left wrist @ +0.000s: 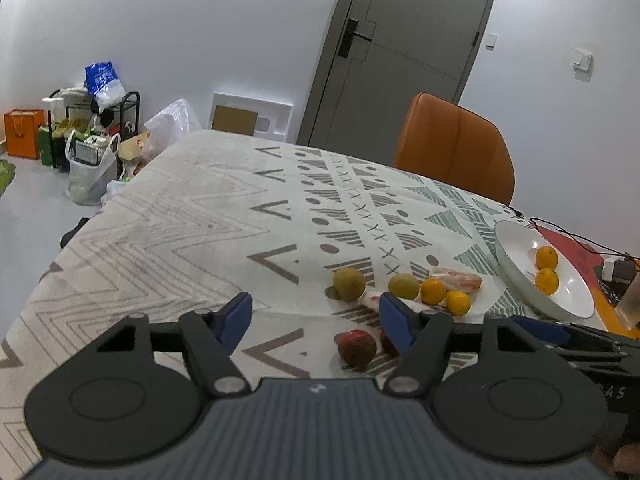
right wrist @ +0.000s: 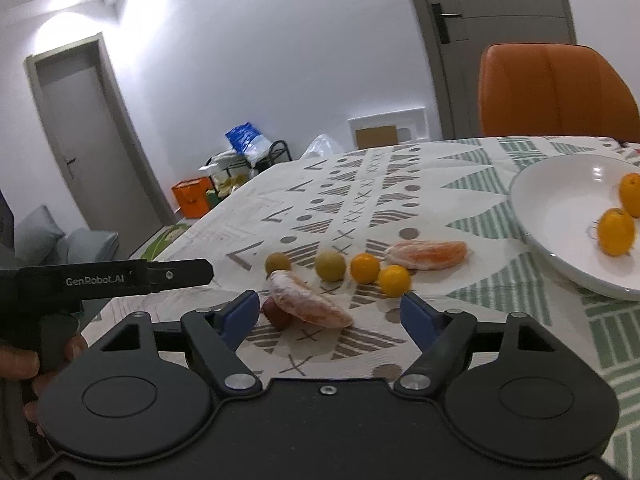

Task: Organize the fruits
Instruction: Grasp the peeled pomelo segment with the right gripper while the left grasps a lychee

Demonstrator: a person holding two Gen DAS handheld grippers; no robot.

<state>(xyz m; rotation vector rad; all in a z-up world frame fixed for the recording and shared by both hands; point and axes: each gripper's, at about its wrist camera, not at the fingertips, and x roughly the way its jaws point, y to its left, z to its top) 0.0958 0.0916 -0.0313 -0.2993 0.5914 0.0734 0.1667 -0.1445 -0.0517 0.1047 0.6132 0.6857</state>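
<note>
Fruits mostly unsorted on the patterned tablecloth (right wrist: 460,200). Left to right: dark red fruit (right wrist: 276,314) under a peeled citrus segment (right wrist: 310,300), two green fruits (right wrist: 330,266), two small oranges (right wrist: 365,268), a second segment (right wrist: 430,255). Done: two oranges in the white bowl (right wrist: 560,208). Left gripper (left wrist: 316,318) and right gripper (right wrist: 328,312) both part-open, holding nothing.

A patterned cloth (left wrist: 192,216) covers the counter. An orange chair (left wrist: 456,148) stands at its far side before a grey door (left wrist: 404,52). Bags and an orange box (left wrist: 24,134) crowd the far-left floor.
</note>
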